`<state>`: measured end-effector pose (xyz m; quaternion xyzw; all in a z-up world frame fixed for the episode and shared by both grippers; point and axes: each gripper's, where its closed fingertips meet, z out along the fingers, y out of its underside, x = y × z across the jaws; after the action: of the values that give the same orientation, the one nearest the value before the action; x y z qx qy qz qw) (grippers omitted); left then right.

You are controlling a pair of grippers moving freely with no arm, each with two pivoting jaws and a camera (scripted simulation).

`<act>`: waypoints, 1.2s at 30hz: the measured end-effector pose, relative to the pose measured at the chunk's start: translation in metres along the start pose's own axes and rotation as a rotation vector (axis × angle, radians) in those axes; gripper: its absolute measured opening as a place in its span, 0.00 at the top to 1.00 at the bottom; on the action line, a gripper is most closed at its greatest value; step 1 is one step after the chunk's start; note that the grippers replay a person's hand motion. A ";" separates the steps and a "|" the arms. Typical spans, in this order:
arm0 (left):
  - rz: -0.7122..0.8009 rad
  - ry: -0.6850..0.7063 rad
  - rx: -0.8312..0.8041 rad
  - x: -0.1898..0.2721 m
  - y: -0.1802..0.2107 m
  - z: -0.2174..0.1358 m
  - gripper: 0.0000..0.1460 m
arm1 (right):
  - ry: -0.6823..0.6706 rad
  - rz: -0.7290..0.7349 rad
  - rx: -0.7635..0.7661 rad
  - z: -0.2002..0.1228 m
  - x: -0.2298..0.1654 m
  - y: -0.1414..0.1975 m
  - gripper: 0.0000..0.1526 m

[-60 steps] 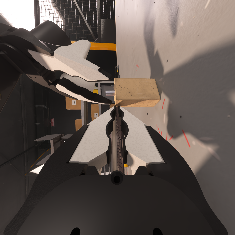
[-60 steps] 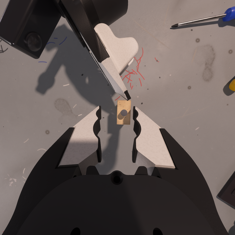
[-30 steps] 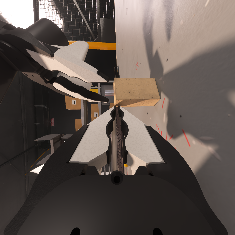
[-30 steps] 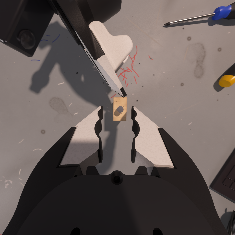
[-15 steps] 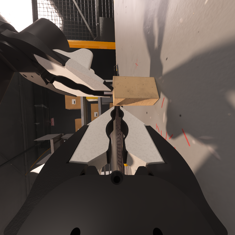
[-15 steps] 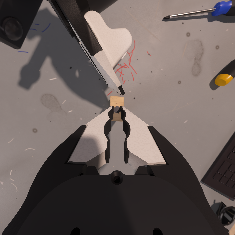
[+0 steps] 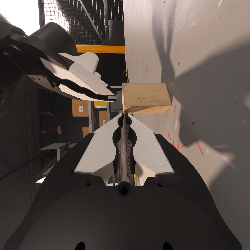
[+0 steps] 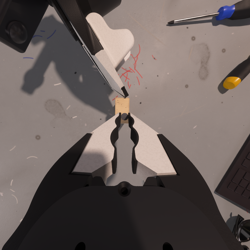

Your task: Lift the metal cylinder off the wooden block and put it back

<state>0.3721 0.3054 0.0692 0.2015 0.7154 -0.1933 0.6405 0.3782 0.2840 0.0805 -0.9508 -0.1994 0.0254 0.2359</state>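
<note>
A tan wooden block (image 8: 122,105) lies on the grey table (image 8: 175,115). My right gripper (image 8: 124,114) points down at it and is shut on the metal cylinder (image 8: 124,116), whose dark round top shows between the fingertips. In the left wrist view the right gripper (image 7: 114,97) holds the cylinder (image 7: 112,97) just off the block (image 7: 146,97), with what looks like a small gap between them. My left gripper (image 7: 124,113) is shut and empty, its tips against the block's edge. It shows in the right wrist view (image 8: 124,93) touching the block's far end.
A blue-handled screwdriver (image 8: 202,16) lies at the far right. A black tool with a yellow end (image 8: 232,82) lies nearer, and a dark keyboard (image 8: 240,175) sits at the right edge. A black shiny object (image 8: 243,230) is at the bottom right. Red scribbles (image 8: 131,70) mark the table.
My right gripper came down over the block, shut on the cylinder, then drew it slightly away from the block. My left gripper stayed shut against the block.
</note>
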 end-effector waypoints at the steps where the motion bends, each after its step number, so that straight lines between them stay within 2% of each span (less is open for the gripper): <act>1: 0.003 -0.002 0.001 0.000 0.000 0.000 0.98 | -0.006 -0.002 -0.005 0.001 0.000 0.001 0.93; 17: 0.031 -0.001 -0.004 0.001 -0.001 0.000 0.98 | -0.007 -0.033 -0.042 0.008 -0.005 0.001 0.93; 26: 0.021 0.015 -0.003 0.002 -0.001 0.000 0.96 | 0.002 -0.048 0.035 0.005 -0.005 -0.012 0.93; 36: -0.006 0.015 -0.002 0.001 -0.001 0.000 0.97 | 0.004 -0.050 0.018 0.012 -0.004 -0.011 0.93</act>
<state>0.3720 0.3046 0.0678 0.2002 0.7209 -0.1928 0.6349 0.3693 0.2966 0.0748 -0.9434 -0.2222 0.0192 0.2453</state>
